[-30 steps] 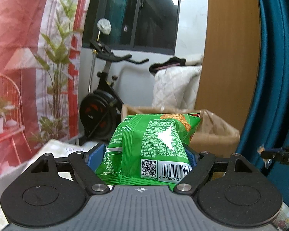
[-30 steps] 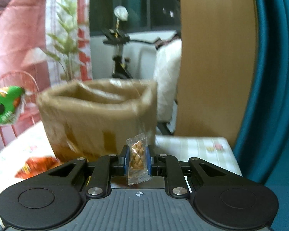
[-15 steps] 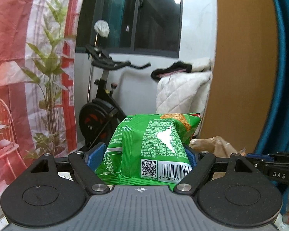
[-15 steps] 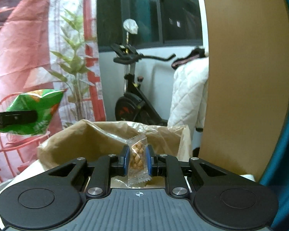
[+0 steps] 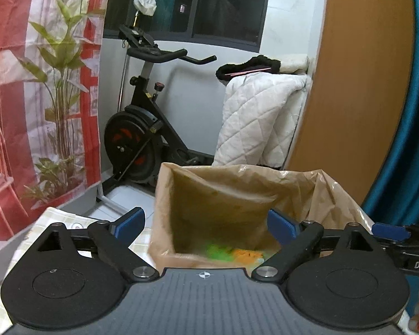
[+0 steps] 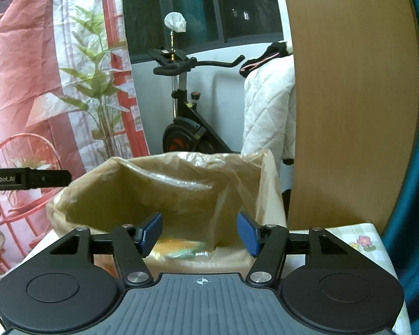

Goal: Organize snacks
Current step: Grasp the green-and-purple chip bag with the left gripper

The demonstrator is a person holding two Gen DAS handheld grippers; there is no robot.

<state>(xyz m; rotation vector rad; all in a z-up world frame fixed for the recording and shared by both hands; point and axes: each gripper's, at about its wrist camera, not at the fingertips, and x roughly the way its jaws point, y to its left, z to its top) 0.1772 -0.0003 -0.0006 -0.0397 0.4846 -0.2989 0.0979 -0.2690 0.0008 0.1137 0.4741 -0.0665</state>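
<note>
The snacks (image 5: 231, 252) lie at the bottom of a box (image 5: 164, 195) lined with a brown plastic bag, straight ahead of and below both grippers. In the left wrist view they are a green smear next to an orange one; in the right wrist view, a yellow-orange and green smear (image 6: 181, 247). They are too blurred to tell which way any packet points or where its long axis runs, and the near wall of the box cuts off their lower edges.

The left gripper (image 5: 206, 223) has just been opening; its blue pads stand wide apart over the box mouth with nothing between them. The right gripper (image 6: 199, 231) has likewise just been opening, and its jaws are parted and empty over the same box. Each gripper shows at the edge of the other's view, cut off by the frame.

The box stands on a tabletop (image 6: 360, 240) covered with a pale checked cloth. Beyond it are an exercise bike (image 5: 142, 128), a white quilt (image 5: 259, 117), a wooden panel (image 6: 349, 97) to the right, and a printed red backdrop (image 5: 19, 83) to the left.
</note>
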